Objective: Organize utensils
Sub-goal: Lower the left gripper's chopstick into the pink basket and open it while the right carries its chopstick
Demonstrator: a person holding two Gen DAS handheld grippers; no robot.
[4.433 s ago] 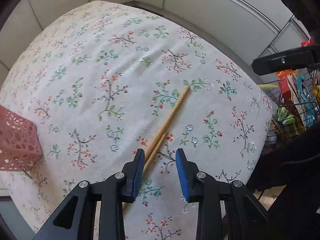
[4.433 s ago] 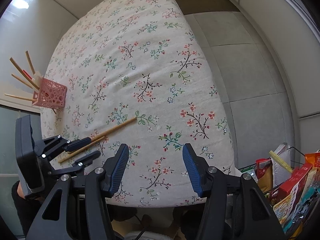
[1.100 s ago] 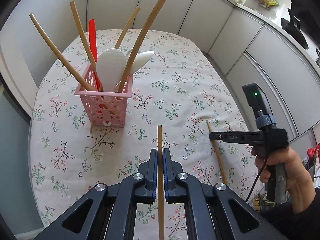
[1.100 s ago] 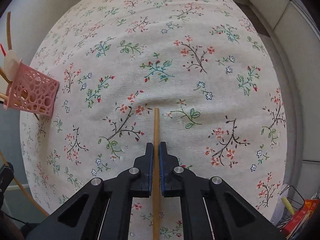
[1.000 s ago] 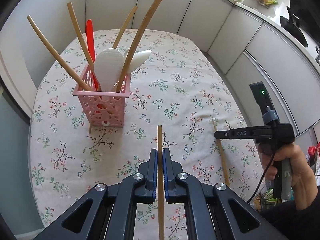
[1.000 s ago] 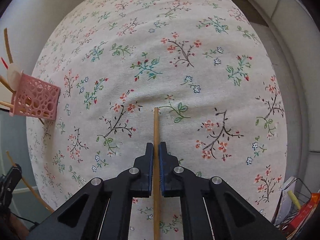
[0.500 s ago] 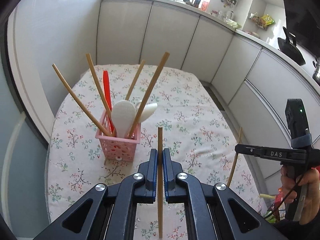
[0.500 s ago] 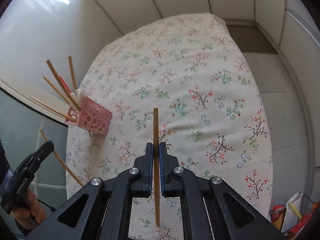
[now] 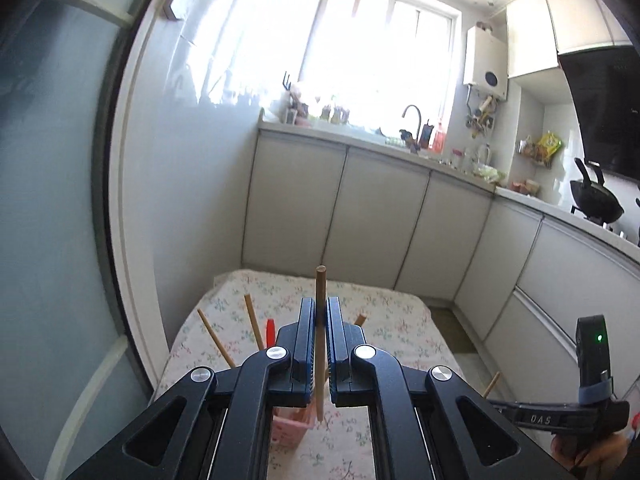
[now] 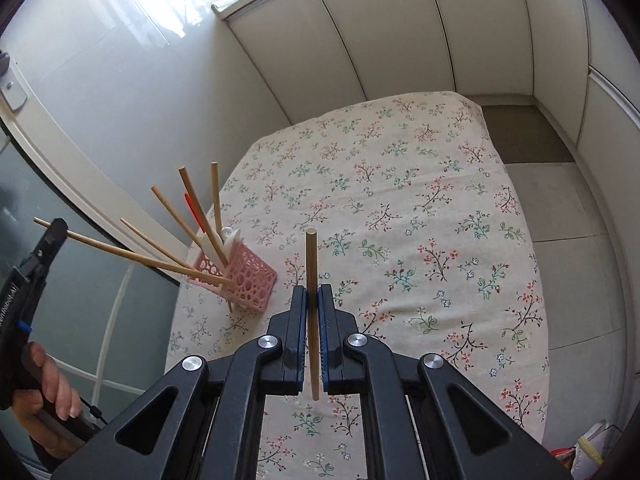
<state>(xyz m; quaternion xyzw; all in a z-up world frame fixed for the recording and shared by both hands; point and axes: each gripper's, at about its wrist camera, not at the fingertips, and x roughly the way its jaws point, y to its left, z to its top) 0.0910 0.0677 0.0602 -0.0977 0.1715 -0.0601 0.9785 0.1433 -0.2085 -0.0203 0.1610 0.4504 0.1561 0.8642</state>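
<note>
1. The left gripper point(image 9: 319, 312) is clamped tight on a wooden chopstick point(image 9: 319, 344), which stands nearly upright between the pads, high above the surface point(image 9: 400, 336).
2. The pink basket point(image 10: 244, 280) sits near the left edge of the surface, already holding several chopsticks, a red-handled utensil and white spoons that fan outward. In the right wrist view, the left gripper's chopstick slants down with its tip at the basket's rim.
3. The right gripper point(image 10: 312, 300) is likewise shut on its own chopstick point(image 10: 312, 312), held above the floral cloth just right of the basket.
4. To do this step well, I would lower one stick at a time, tip first, aiming for a gap between the leaning sticks.
5. Release only once the tip is well inside; the light basket looks easy to tip if a stick pushes its wall sideways.
</note>
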